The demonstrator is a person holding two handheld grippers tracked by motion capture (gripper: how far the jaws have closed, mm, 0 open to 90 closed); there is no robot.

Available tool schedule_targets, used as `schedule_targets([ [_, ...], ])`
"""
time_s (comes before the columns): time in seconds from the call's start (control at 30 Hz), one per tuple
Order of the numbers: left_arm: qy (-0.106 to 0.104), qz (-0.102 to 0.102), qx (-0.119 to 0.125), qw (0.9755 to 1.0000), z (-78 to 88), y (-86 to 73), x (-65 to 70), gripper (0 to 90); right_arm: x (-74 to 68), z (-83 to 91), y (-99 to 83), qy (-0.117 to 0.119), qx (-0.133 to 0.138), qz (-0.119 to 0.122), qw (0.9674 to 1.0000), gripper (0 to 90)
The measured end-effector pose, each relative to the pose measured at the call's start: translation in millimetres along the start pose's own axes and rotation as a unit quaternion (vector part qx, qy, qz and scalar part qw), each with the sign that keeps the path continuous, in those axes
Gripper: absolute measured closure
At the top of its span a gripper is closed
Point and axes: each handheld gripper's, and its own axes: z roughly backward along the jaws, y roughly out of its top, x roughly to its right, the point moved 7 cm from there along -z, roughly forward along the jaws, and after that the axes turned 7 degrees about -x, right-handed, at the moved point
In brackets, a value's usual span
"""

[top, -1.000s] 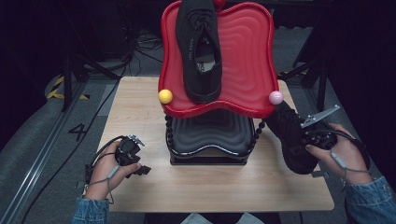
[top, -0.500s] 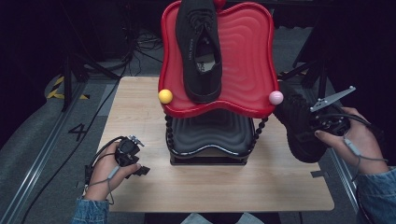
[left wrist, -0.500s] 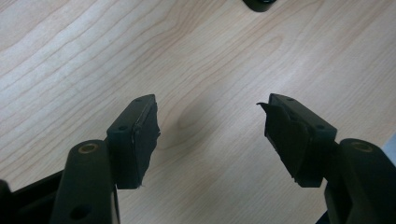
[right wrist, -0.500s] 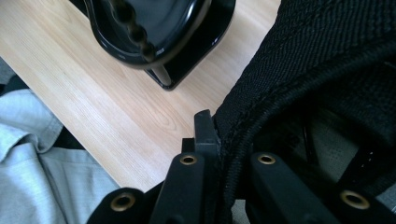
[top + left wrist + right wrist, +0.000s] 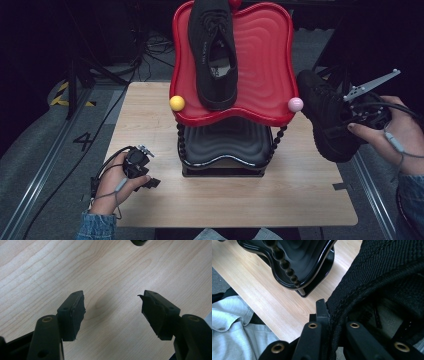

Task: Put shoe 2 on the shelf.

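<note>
Clamping down hard, the right hand-held gripper (image 5: 345, 117) has its jaws pinched on the collar of a black shoe (image 5: 325, 120), and in the right gripper view you can see the woven rim of that shoe (image 5: 387, 277) squeezed between the two black jaws. In the high view the shoe hangs in the air off the right edge of the table (image 5: 150, 120), toe pointing far and left, near the pink ball (image 5: 295, 104) on the corner of the red tray (image 5: 260, 60) but apart from it. Up on that red tray, the top tier of the two-level rack, a second black shoe (image 5: 214, 50) lies along the left half, heel end toward the near rim, just beside the yellow ball (image 5: 176, 103). Below it sits the black tray (image 5: 225, 145), bare. Over on the near left, the left hand-held gripper (image 5: 145, 172) rests low over the wood, and the left gripper view shows its jaws spread wide with nothing between the pads (image 5: 75, 312), only pale wood grain underneath.
</note>
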Motion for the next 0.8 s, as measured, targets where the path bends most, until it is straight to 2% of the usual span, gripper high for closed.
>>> schedule_targets([
  [0.33,-0.003,0.002,-0.003,1.0,-1.5,-0.1,-0.5,35.6,-1.9,29.6,15.3,-0.013,0.015,0.004,0.9998,87.1],
  [0.7,-0.004,0.007,-0.003,1.0,-1.1,-0.8,-0.9,35.3,-0.5,54.3,28.6,-0.024,0.021,0.006,0.9995,86.9],
  [0.8,-0.002,0.003,0.0,1.0,-0.6,-0.4,-2.1,35.3,-0.2,59.7,31.2,-0.027,0.023,0.005,0.9994,86.9],
])
